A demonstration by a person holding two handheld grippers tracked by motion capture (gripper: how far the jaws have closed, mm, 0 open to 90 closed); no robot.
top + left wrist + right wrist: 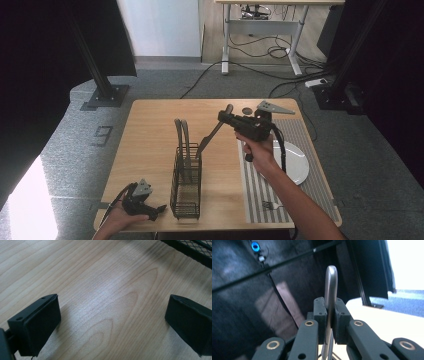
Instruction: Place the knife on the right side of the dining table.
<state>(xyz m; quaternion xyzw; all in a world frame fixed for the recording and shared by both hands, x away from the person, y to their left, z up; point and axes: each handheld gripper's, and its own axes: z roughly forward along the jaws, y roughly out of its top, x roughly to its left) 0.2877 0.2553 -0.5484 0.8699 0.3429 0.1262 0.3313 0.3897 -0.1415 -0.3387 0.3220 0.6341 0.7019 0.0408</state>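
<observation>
Where the right gripper (pixel 329 323) closes its 2 jaws, a grey metal utensil handle (pixel 330 285) is pinched between the pads, its rounded end standing above the fingertips (pixel 320 307) in the right gripper view. From the high view, the same utensil (pixel 212 134) slants down and to the left from the right gripper (pixel 223 117) toward the black wire-mesh caddy (pixel 185 187); its lower end reaches the caddy's top rim, and whether it sits inside cannot be told. 2 further dark utensils (pixel 181 135) stand upright in the caddy's far compartment, just left of the slanted one. Behind the right hand (pixel 260 150), on the far side from the fingertips, a white plate (pixel 295 162) lies on a striped placemat (pixel 300 200), and a small metal item (pixel 269 204) rests on the mat's near part. A small dark round object (pixel 246 110) lies on the wooden table (pixel 150 130) just beyond the right gripper. The left gripper (pixel 161 209) is held low at the table's near edge in the left hand (pixel 120 217), its tips pointing at the caddy's near end. Its jaws stand wide apart with bare tabletop (pixel 105 297) between the pads (pixel 37 322), and the caddy's edge (pixel 192 251) lies ahead of them.
</observation>
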